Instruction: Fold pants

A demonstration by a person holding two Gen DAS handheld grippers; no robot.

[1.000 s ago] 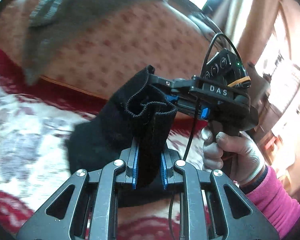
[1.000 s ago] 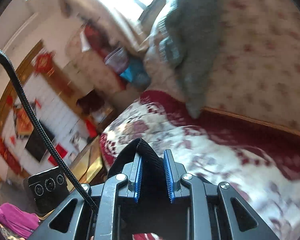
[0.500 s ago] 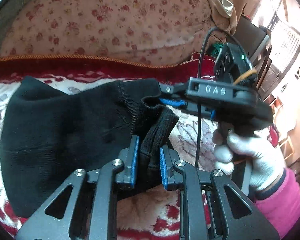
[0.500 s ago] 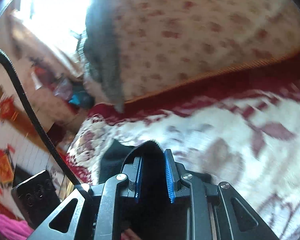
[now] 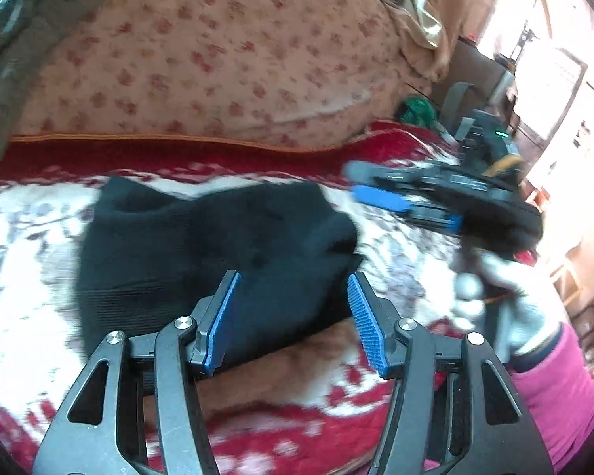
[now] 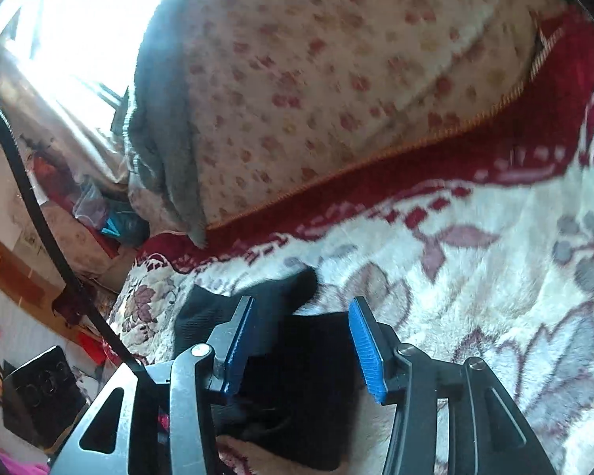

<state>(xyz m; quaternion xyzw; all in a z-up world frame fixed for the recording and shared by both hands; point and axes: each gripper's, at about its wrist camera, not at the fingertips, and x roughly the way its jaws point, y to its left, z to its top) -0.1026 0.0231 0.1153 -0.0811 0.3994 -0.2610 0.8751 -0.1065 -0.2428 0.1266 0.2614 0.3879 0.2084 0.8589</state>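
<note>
The black pants (image 5: pixel 217 245) lie folded in a compact bundle on the red and white floral blanket (image 5: pixel 31 261). My left gripper (image 5: pixel 293 289) is open just above the bundle's near edge, with nothing between its blue pads. My right gripper (image 5: pixel 380 194) shows blurred at the right of the left wrist view, open and clear of the cloth. In the right wrist view the right gripper (image 6: pixel 301 312) is open over the black pants (image 6: pixel 297 364), with nothing between the pads.
A floral pink cushion (image 5: pixel 202 51) rises behind the blanket, with a grey cloth (image 6: pixel 170 126) draped over its end. The bed edge and room furniture (image 6: pixel 27 308) lie to the left in the right wrist view. A gloved hand with a pink sleeve (image 5: pixel 534 364) holds the right gripper.
Both grippers were shut on the pants' waistband and have opened, letting it drop onto the bundle. The right gripper has drawn away to the right.
</note>
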